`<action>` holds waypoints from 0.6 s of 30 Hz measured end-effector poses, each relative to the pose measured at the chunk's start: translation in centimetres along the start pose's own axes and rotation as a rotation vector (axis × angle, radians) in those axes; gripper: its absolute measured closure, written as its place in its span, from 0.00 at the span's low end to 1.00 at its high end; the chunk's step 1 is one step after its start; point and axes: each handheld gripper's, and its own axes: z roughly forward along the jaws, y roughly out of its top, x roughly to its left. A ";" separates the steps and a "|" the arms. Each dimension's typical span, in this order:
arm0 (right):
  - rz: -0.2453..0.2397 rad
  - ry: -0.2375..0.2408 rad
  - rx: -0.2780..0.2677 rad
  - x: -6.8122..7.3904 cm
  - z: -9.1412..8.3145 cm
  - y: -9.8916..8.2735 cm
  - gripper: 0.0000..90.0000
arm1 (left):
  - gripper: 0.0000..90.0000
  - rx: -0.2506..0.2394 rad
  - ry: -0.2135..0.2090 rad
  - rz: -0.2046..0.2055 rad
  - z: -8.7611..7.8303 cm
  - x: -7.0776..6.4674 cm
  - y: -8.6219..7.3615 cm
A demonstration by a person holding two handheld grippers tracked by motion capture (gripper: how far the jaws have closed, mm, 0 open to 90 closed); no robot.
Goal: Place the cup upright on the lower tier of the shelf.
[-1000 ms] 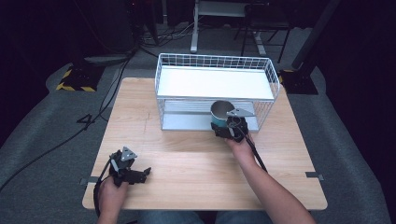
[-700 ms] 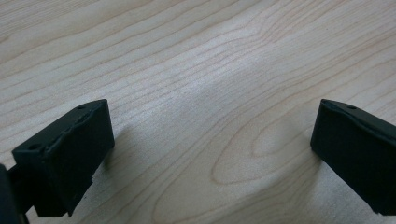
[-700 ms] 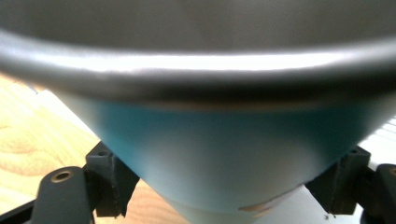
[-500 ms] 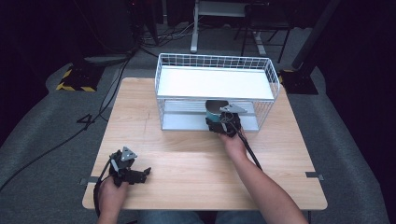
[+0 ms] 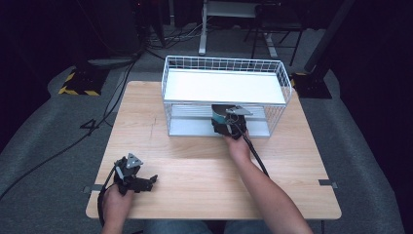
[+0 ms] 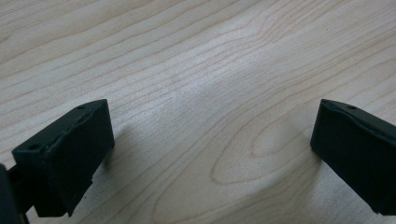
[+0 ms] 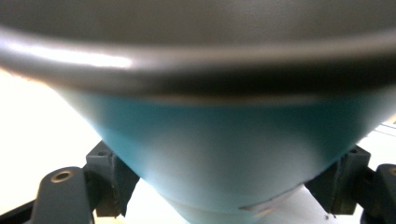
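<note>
- Item 1, right gripper (image 5: 225,122): I hold it at the front of the wire rack (image 5: 280,78), level w/ the lower shelf (image 5: 192,127). Jaws closed on a teal cup (image 5: 217,116); pads press its lower wall from both sides in the right gripper view.
- Item 2, teal cup (image 7: 224,158): dark rim, grey inside, teal outside, tapering down to the base. Sits between the right jaws, rim leaning away from my hand toward the rack. It's at the front opening of the lower tier, under the white top shelf (image 5: 224,87); can't tell if the base touches the lower shelf yet.
- Item 3, left gripper (image 5: 141,183): idle near the front-left corner of the table (image 5: 292,195). Jaws wide apart, nothing between them, bare wood below in the left gripper view.
- Risk A: grip is low on a tapered wall, so I judge the cup could squirm upward out of the pads if I squeeze harder or jolt it.
- Risk B: rim may clip the top shelf edge or a front wire on the way in; cause = tight clearance, cup tilted.
- Risk C: if I let go before the base sits flat, cup prob. tips or rolls off the shelf front.
- Risk D: right cable (image 5: 255,156) trails over the table; snag could tug my hand mid-placement.
</note>
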 end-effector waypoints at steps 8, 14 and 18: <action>0.028 -0.020 -0.001 -0.2 0.9 0.0 0.25 | 0.00 0.000 0.000 0.000 0.0 0.0 0.0; 0.039 -0.031 0.020 -0.5 1.3 -0.2 0.25 | 0.00 0.000 0.000 0.000 0.0 0.0 0.0; 0.053 -0.028 0.018 -0.6 1.4 -0.3 0.25 | 0.00 0.000 0.000 0.000 0.0 0.0 0.0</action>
